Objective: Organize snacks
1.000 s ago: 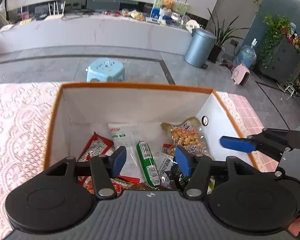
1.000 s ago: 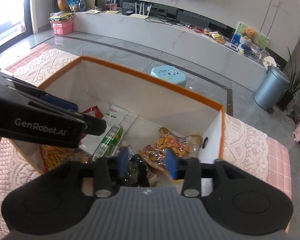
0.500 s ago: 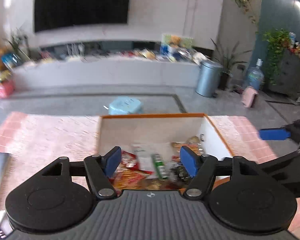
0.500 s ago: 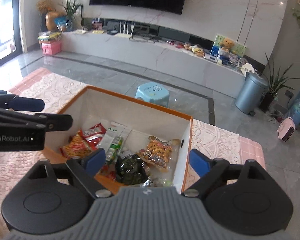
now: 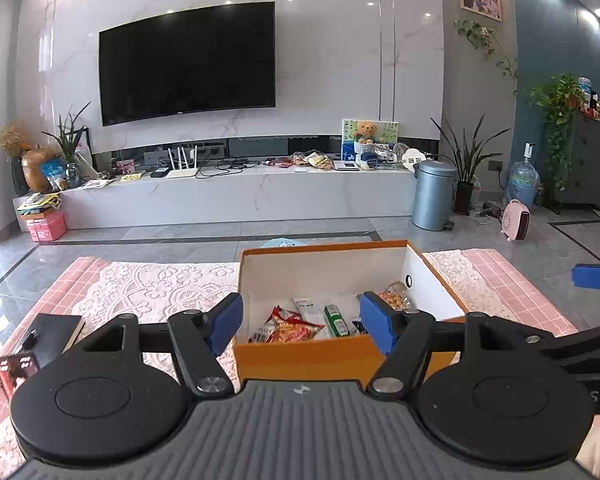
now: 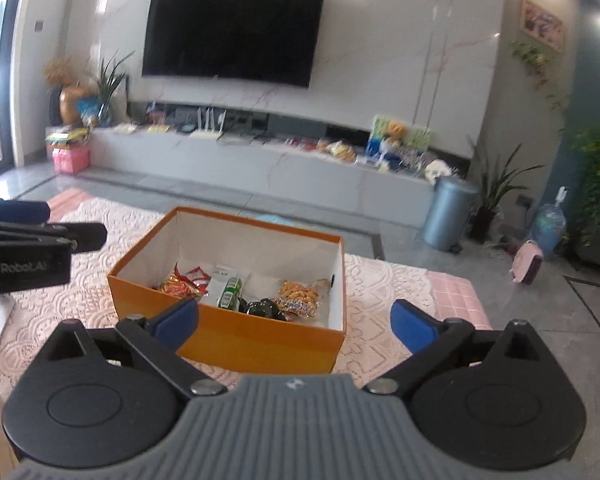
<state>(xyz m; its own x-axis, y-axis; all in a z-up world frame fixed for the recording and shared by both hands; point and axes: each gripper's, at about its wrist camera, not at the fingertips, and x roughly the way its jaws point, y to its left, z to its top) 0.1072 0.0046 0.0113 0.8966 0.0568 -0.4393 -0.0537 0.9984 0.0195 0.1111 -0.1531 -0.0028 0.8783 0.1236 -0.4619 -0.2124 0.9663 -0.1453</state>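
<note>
Fingers on my left gripper (image 5: pixel 300 322) stand well apart with nothing between them; they have just been opening. Through this view I see the box (image 5: pixel 340 354) on the desk (image 5: pixel 160 288) just ahead of the blue pads, no longer under them as it was a second ago, so I have pulled up and back out of it. The snacks (image 5: pixel 300 324) lie inside on its floor: a red bag, a green pack, a nut bag at the right wall. The right gripper's fingertip (image 5: pixel 596 277) pokes in at the right edge.

From the right view, my right gripper (image 6: pixel 296 322) is at its widest, also freshly opened and empty, touching nothing. The box sits whole in front of it, clear of both pads. I judge the last drop is done and, with no loose snacks visible on the desk, little may remain.
</note>
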